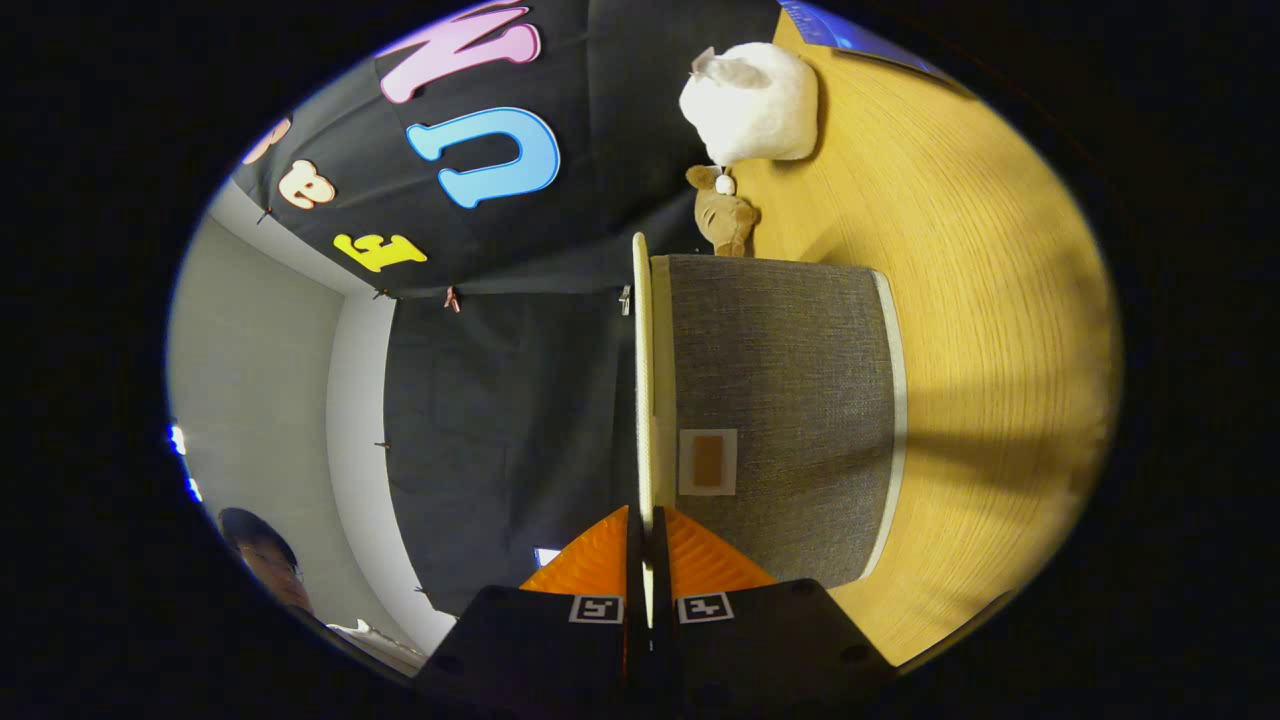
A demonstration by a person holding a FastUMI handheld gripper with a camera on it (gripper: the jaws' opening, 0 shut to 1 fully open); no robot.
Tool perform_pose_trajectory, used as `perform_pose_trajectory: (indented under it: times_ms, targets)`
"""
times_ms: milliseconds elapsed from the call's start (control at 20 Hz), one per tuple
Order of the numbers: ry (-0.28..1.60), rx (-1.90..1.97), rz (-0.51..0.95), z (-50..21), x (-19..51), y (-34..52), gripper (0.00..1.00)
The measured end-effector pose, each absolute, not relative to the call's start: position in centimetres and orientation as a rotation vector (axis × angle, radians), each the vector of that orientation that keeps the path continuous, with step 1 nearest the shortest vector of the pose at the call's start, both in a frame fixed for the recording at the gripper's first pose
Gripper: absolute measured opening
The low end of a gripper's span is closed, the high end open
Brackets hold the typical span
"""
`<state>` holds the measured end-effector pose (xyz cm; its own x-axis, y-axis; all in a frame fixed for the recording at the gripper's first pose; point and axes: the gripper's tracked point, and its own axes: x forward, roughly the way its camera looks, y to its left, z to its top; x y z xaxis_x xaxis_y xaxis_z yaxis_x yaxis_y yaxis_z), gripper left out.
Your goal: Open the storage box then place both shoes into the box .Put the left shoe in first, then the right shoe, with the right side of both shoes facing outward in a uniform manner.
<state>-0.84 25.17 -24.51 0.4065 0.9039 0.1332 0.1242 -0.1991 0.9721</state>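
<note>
So the camera is rolled sideways here, with the wooden bench point(980, 300) running up one side. The gripper point(646, 535) has its jaws pinched nearly shut on the thin cream lid point(642, 380) of the storage box point(785, 400). Both orange fingers point(590, 560) press on the lid's edge, one on each face. The lid stands edge-on to the camera, running straight ahead from the fingertips. The box itself is grey fabric with pale trim and a small tan label patch point(708, 461) near the fingers, and it sits on the bench. Beyond the box, toward the bench's far edge, there's a little brown plush toy point(725, 215) and a fluffy white one point(755, 105) just past it. No shoes that I can make out.
</note>
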Motion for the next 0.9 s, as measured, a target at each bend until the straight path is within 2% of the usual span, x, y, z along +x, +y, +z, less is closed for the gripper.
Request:
perform_pose_trajectory:
  times_ms: [400, 900]
  targets:
    - [0.804, 1.471, 0.926, -16.2, 0.5, 25.9, 0.06]
    - [0.73, 1.291, 0.97, -6.3, 3.1, 34.2, 0.06]
